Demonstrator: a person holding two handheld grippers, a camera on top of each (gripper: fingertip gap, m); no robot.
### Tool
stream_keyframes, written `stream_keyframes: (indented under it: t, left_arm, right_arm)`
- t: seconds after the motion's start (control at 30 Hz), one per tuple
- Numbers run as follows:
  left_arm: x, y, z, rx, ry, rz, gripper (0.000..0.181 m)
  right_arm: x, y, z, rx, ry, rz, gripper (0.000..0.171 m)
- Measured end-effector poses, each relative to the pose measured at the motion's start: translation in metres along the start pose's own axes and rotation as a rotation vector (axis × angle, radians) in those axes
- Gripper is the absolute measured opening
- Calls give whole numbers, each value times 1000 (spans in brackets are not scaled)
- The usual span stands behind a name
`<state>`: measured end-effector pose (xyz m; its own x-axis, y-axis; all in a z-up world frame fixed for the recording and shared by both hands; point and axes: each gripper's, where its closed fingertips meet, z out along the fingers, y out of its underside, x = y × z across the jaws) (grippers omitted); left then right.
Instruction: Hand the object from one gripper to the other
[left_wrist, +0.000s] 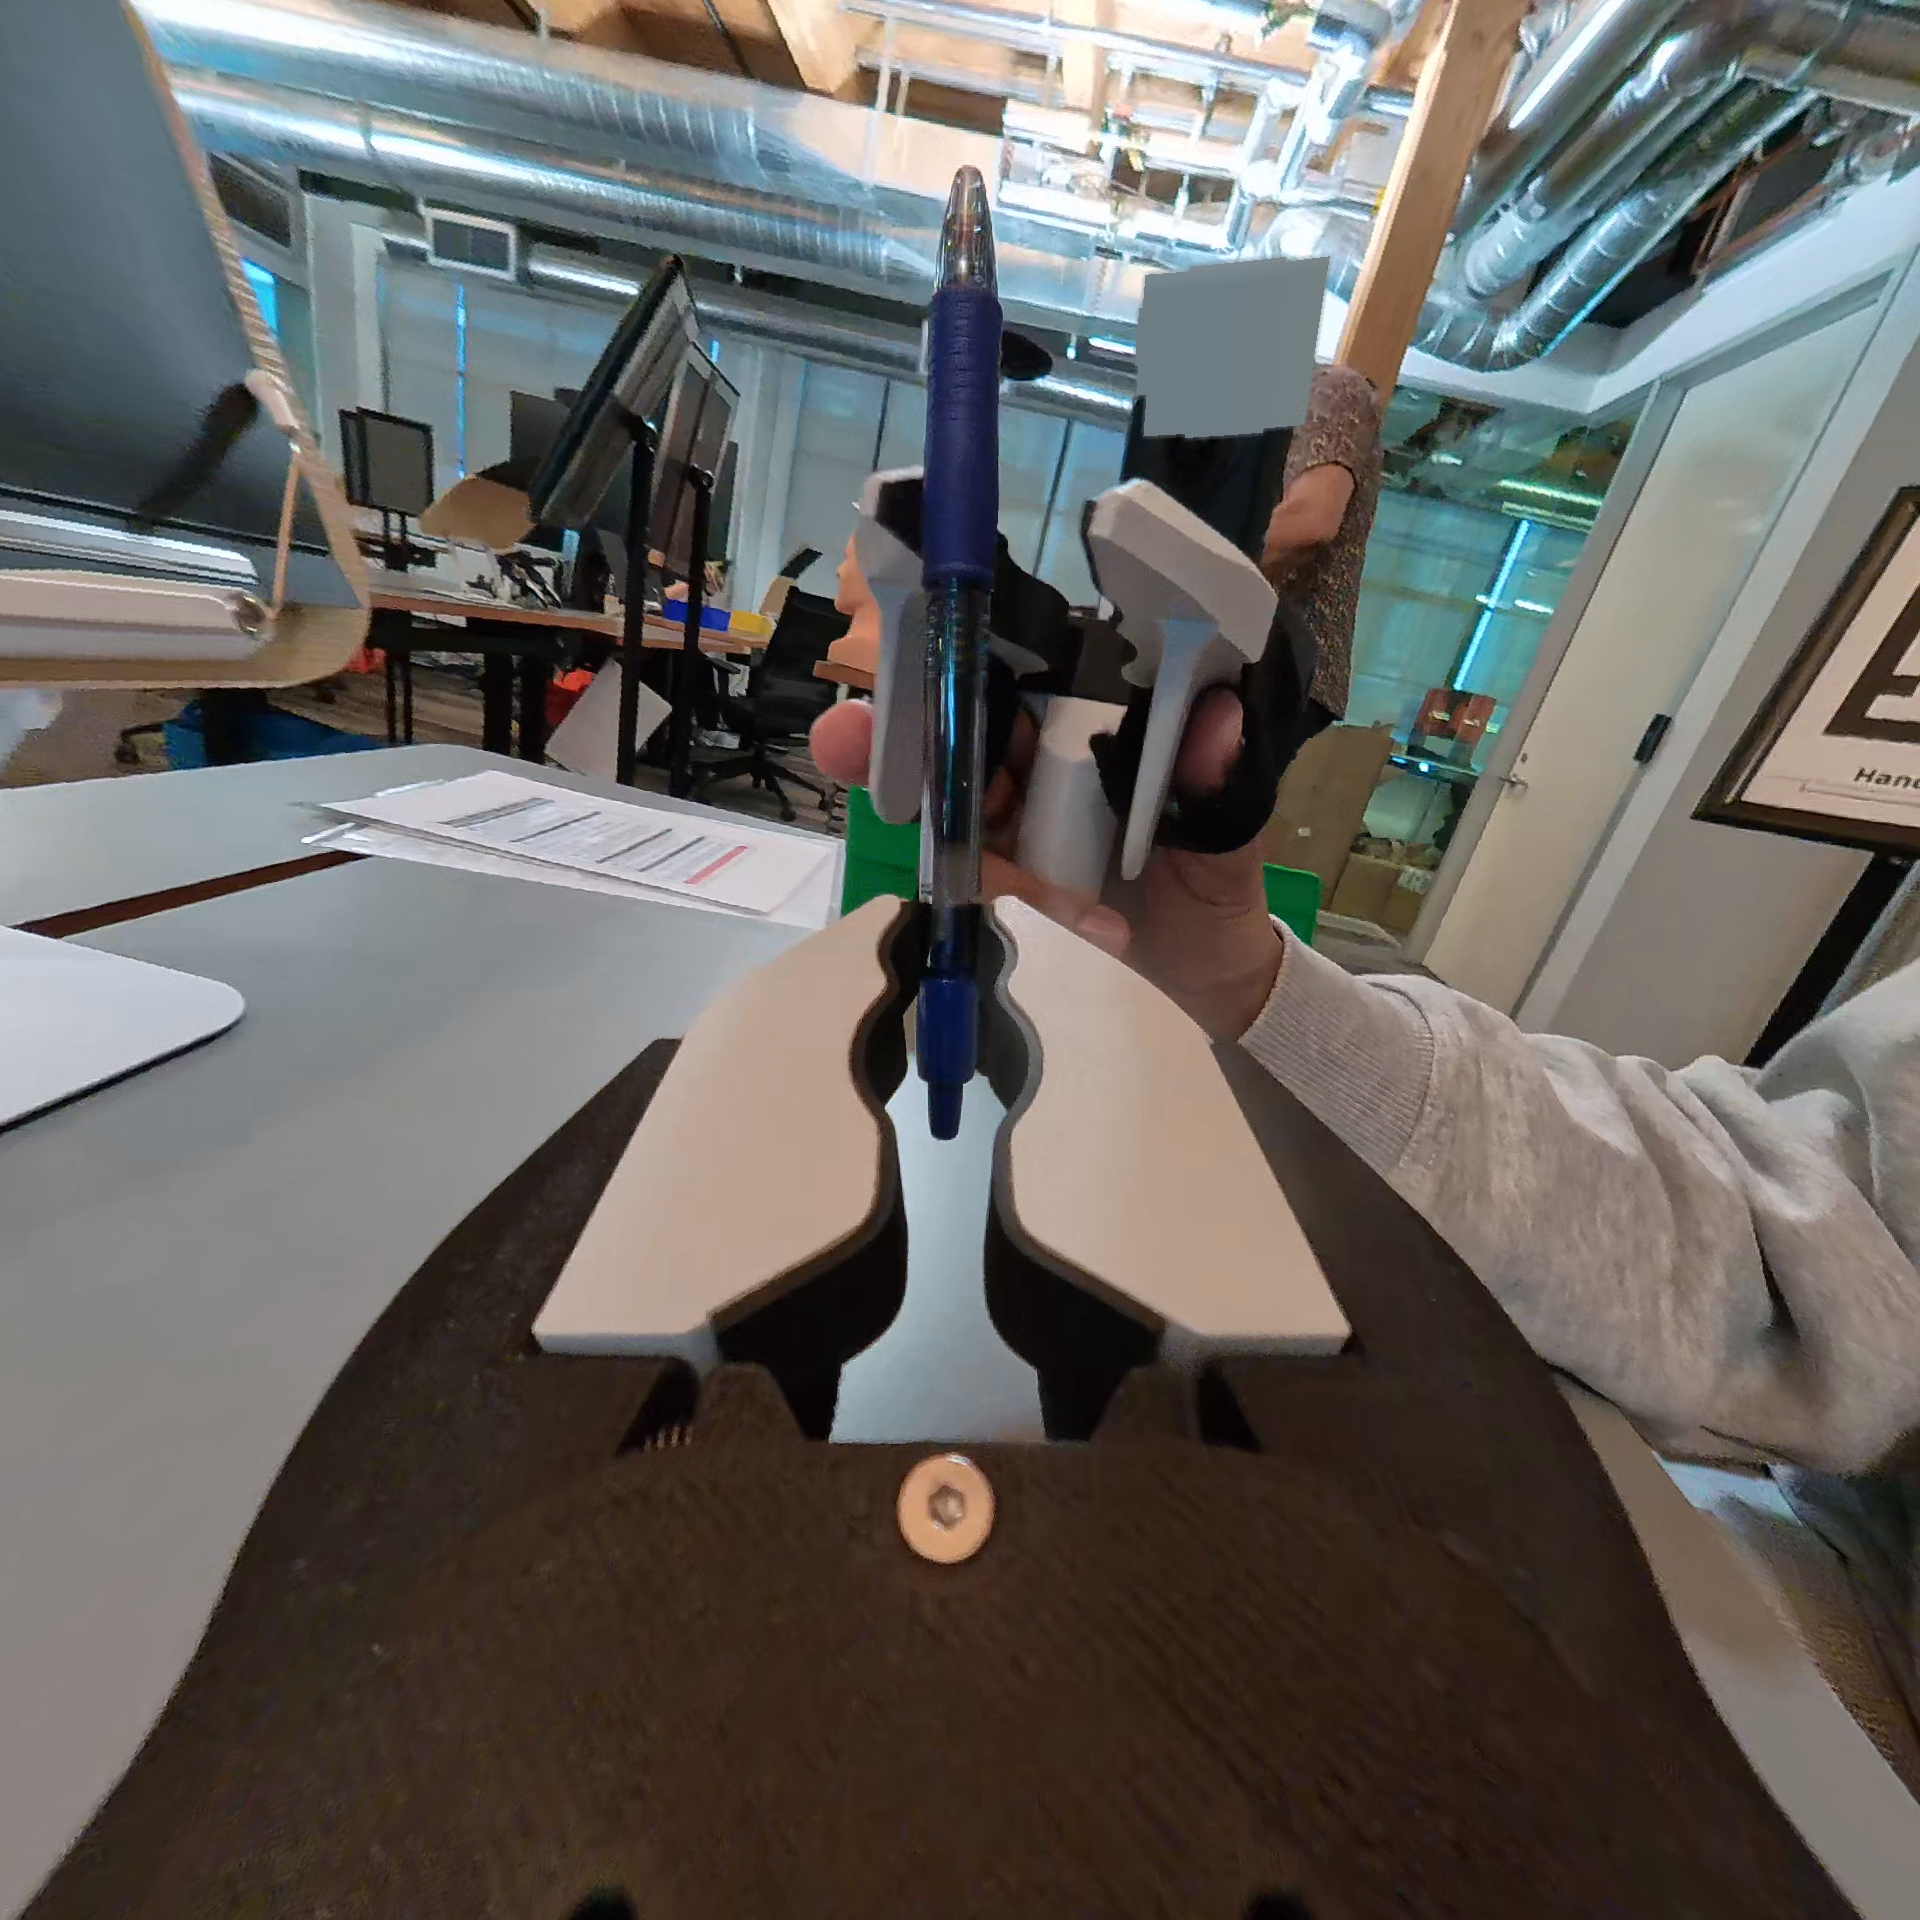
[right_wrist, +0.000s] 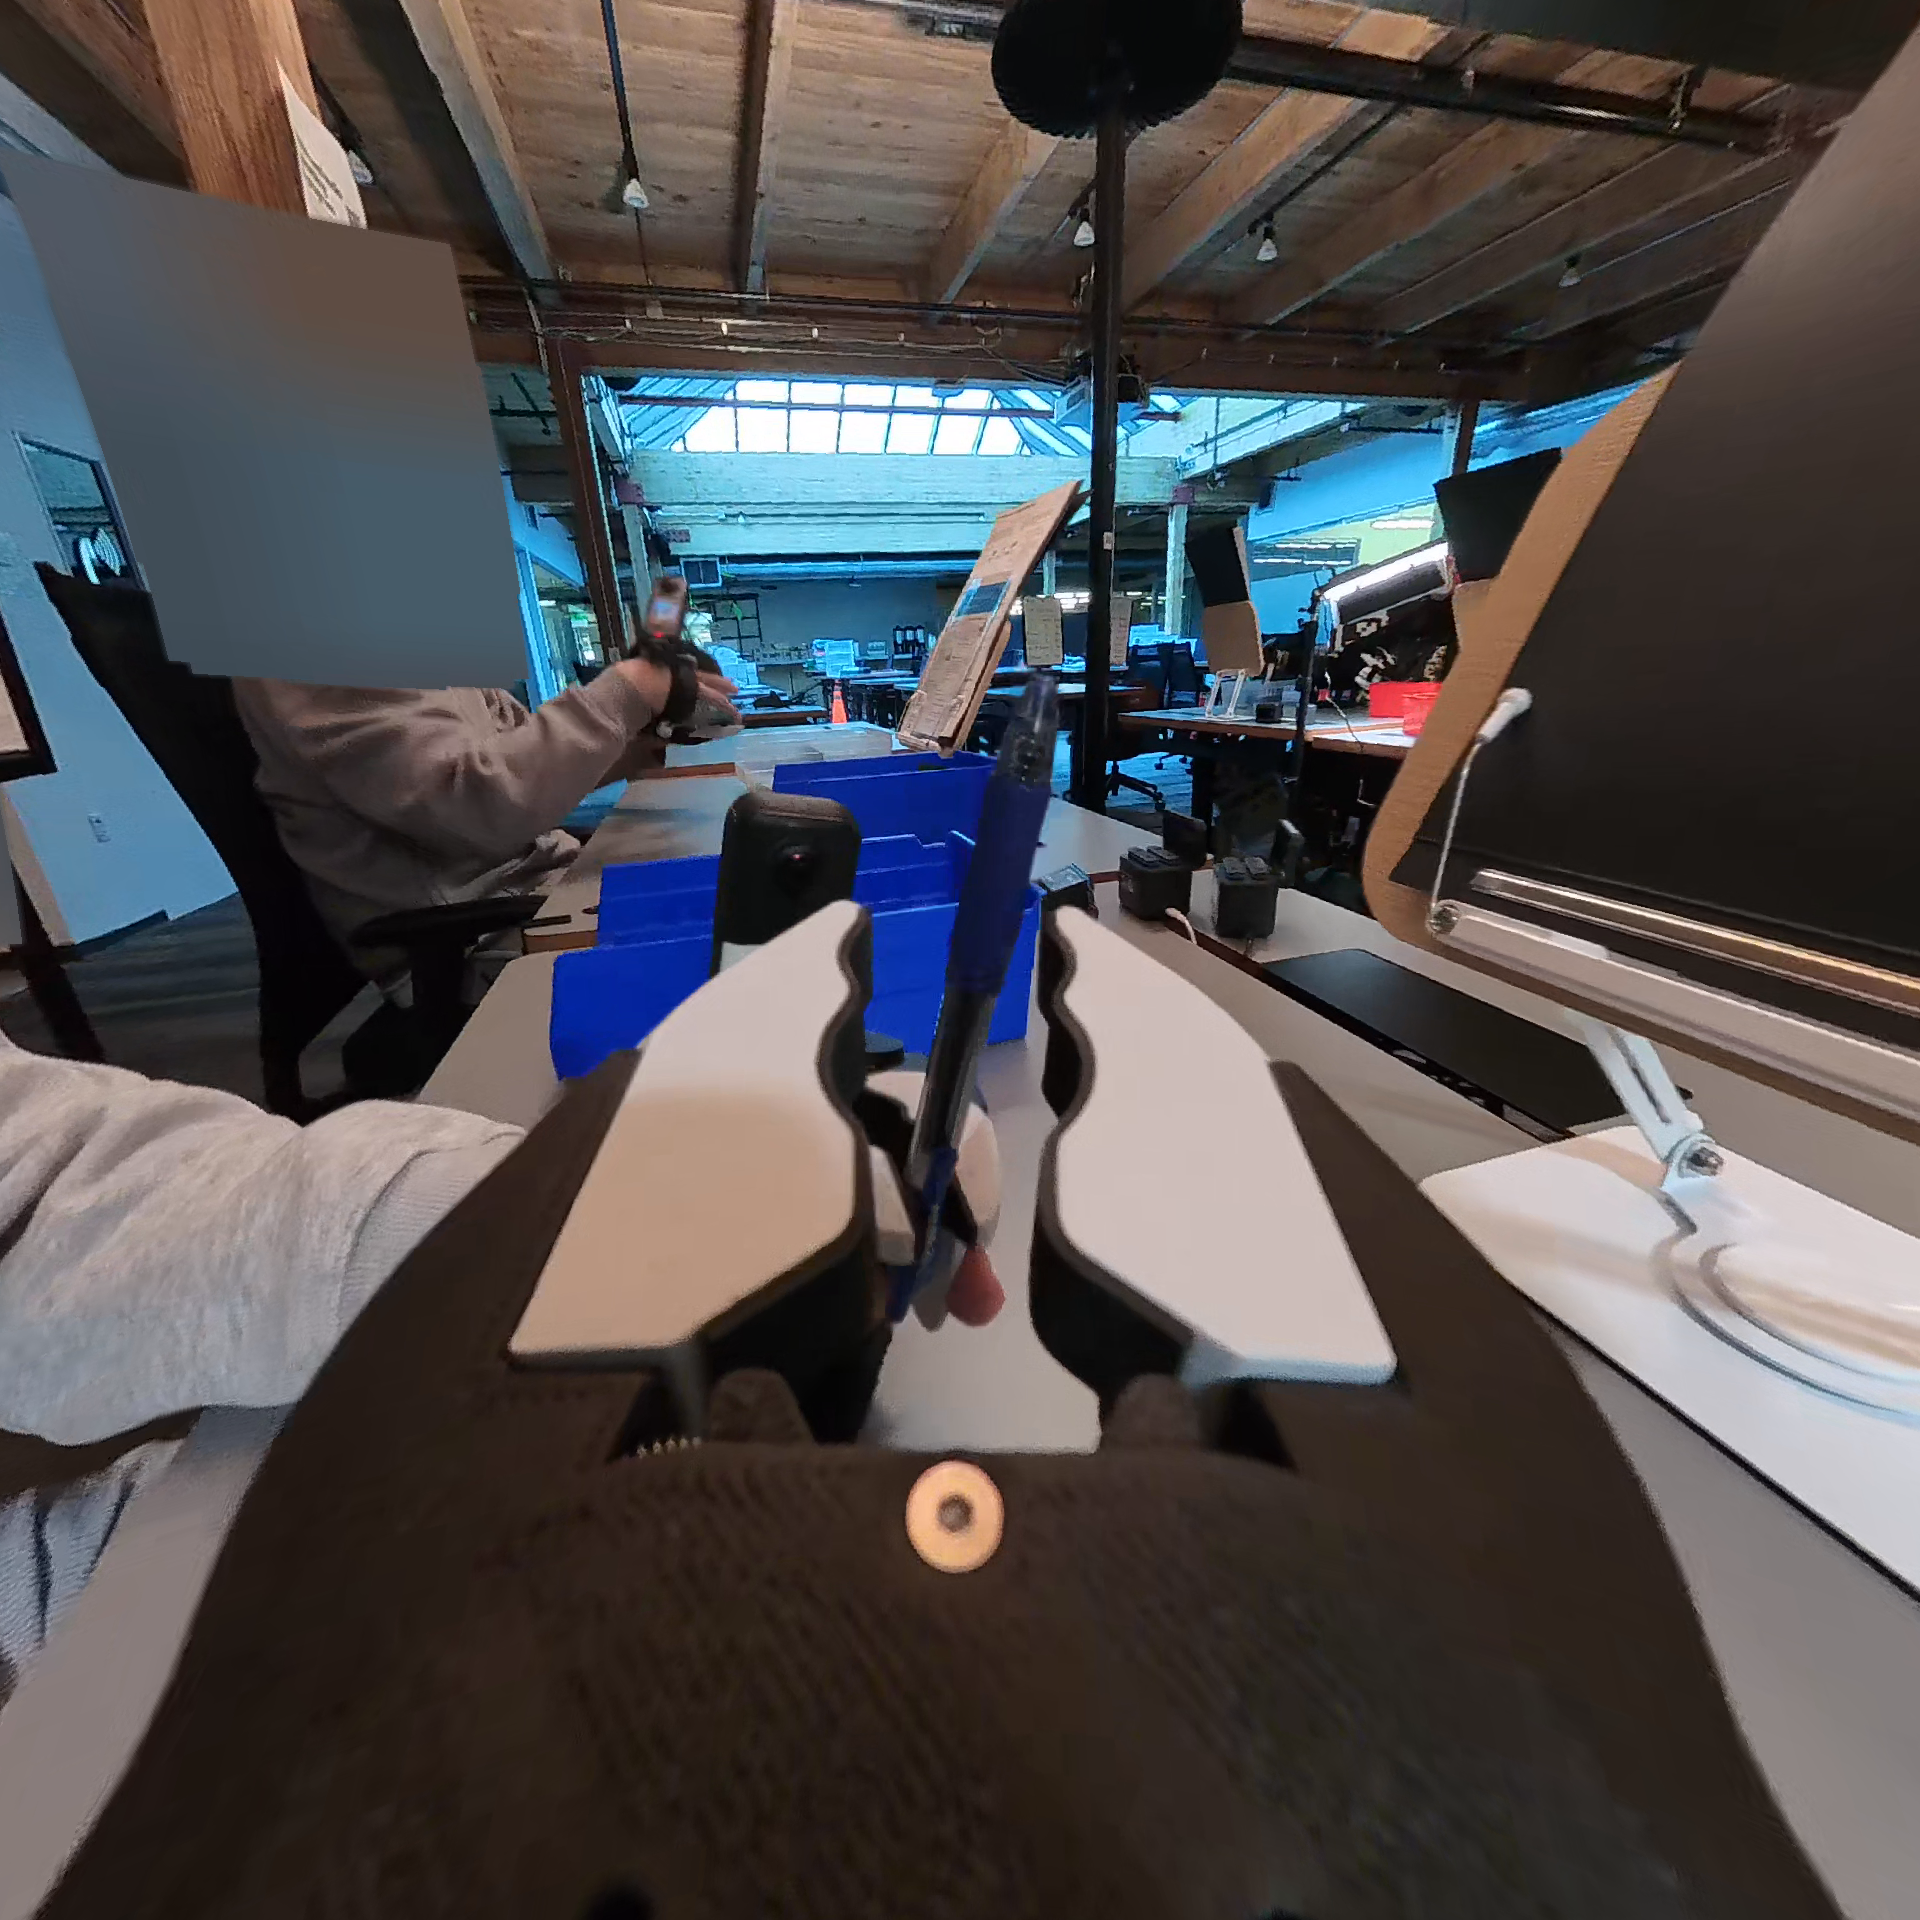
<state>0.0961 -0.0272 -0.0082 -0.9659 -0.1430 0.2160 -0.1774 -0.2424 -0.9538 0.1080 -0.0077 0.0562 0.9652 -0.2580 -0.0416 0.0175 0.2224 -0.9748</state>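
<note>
left gripper (left_wrist: 948, 925) pinching the blue pen (left_wrist: 958, 582) near its clicker end, fingertips pressed onto the barrel, pen standing upright above the grey bench (left_wrist: 364, 1039) and touching nothing on it

right gripper (right_wrist: 951, 935) jaws spread wide, one finger either side of the pen (right_wrist: 987, 935), neither pad touching it. from the left wrist view the right gripper (left_wrist: 1049, 582) sits just behind the pen, near the rubber grip section, with the person's hand (left_wrist: 1174, 862) around its handle and a grey sleeve (left_wrist: 1558, 1195) trailing off toward the bench's right edge

from the right wrist view the pen leans slightly right, tip up, lower end held in the left gripper's fingertips (right_wrist: 920, 1195)

other stuff: sheets of paper (left_wrist: 623, 842) near the bench's far edge, blue bin (right_wrist: 727, 966) and a black camera (right_wrist: 784, 883) beyond the right gripper, white monitor base (right_wrist: 1714, 1299) at the bench's right side, another person in a chair (right_wrist: 416, 790) at a desk further back
</note>
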Motion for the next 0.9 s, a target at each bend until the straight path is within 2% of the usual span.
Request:
stream_keyframes:
  t: [0.1,0.27,0.4,0.47,0.57,0.7,0.8,0.9]
  left_arm:
    - [9,5,5,-18,19,2,9]
    - [13,8,8,-72,37,18,11]
    - [14,7,5,-114,51,8,48]
    - [14,7,1,-154,43,31,55]
    - [14,-1,-7,-165,13,106,54]
    - [17,-21,-11,-67,6,122,45]
    - [17,-21,-11,-67,15,112,43]
    - [22,-20,-11,-73,47,104,32]
  right_arm:
    - [-2,4,5,-17,30,-50,14]
    - [-14,6,9,-48,-13,-48,12]
    - [-11,6,7,-51,-8,-31,12]
    - [-8,4,4,-39,-2,-13,12]
    - [-5,0,0,-15,-14,22,12]
    - [-11,-4,0,25,-70,75,12]
    - [-15,-3,2,40,-99,95,11]
    - [-19,-4,3,58,-132,113,11]
